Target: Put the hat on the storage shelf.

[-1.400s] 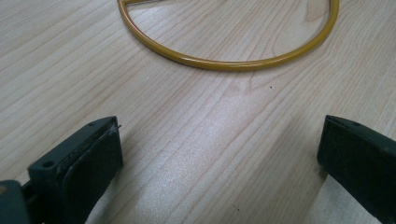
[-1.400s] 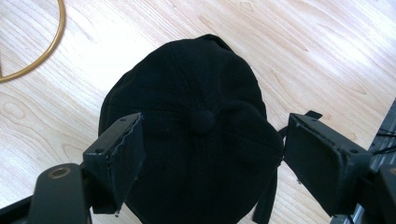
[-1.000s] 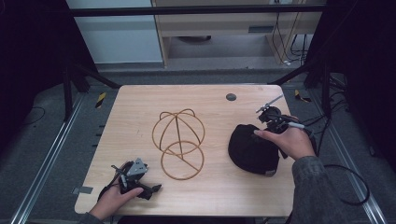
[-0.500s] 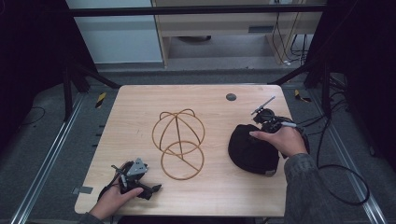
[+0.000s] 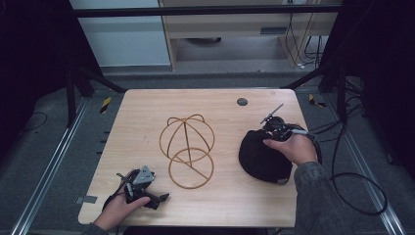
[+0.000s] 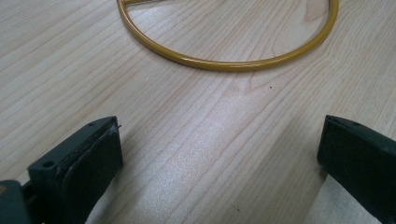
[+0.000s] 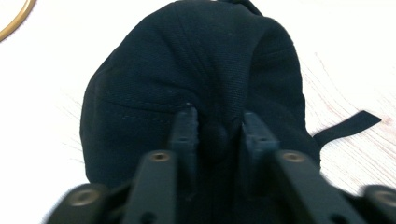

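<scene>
Black cap (image 5: 264, 156), gold wire stand (image 5: 187, 147) beside, apart.

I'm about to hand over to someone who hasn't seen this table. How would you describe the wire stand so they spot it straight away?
On the wooden table, look at the middle, between the person's two hands. The wire stand is there, left of the black cap that the right gripper pinches. It alone is see-through: thin golden hoops forming a dome over a flat ring.

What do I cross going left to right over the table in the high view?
Left hand-held gripper, jaws apart over bare wood → gold wire stand → black cap → right hand-held gripper, closed on a fold of the cap. The small dark disc lies farther back, between stand and cap.
</scene>
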Tool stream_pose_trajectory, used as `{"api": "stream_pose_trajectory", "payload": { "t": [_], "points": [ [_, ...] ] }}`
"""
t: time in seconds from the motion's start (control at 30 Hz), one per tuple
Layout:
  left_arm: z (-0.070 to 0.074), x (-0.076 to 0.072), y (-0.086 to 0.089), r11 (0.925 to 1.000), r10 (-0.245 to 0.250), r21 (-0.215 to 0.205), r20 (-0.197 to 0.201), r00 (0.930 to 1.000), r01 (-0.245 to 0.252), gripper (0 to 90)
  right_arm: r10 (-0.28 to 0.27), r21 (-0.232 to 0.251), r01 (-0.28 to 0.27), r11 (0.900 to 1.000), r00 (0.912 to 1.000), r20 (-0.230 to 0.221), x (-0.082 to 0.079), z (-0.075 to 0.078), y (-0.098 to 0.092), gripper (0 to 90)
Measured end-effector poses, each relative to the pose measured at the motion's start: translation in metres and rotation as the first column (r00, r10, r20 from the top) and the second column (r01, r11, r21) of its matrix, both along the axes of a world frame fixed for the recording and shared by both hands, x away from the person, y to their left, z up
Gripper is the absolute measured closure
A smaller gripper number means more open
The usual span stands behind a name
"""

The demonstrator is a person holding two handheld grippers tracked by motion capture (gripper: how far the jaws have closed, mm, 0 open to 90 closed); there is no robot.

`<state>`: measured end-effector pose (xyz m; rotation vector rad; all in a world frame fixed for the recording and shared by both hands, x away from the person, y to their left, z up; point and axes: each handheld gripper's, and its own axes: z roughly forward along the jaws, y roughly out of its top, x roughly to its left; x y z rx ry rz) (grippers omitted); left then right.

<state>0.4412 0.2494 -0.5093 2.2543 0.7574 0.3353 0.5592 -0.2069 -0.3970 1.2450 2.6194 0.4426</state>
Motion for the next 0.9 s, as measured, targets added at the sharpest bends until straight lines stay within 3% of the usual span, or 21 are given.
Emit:
{"api": "stream_pose_trajectory", "payload": {
  "t": [0.13, 0.43, 0.67, 0.9],
  "points": [
    [0.0, 0.0, 0.0, 1.0, -0.001, 0.0, 0.0, 1.0, 0.001, 0.0, 0.002, 0.008, -0.002, 1.0, 1.0, 0.008, -0.003, 0.003, -0.001, 75.8],
    [0.0, -0.001, 0.0, 1.0, 0.001, -0.002, -0.002, 1.0, -0.001, 0.0, -0.005, 0.077, 0.001, 0.997, 0.9986, 0.052, -0.018, 0.021, -0.008, 76.4],
    [0.0, -0.001, 0.0, 1.0, 0.001, -0.002, -0.001, 1.0, -0.001, 0.0, 0.012, 0.154, -0.031, 0.988, 0.992, 0.126, -0.034, 0.046, -0.01, 76.6],
    [0.0, -0.001, 0.0, 1.0, 0.002, -0.001, -0.001, 1.0, -0.002, 0.0, 0.016, 0.229, -0.06, 0.972, 0.9822, 0.187, -0.05, 0.066, -0.012, 76.8]
  ]
}}
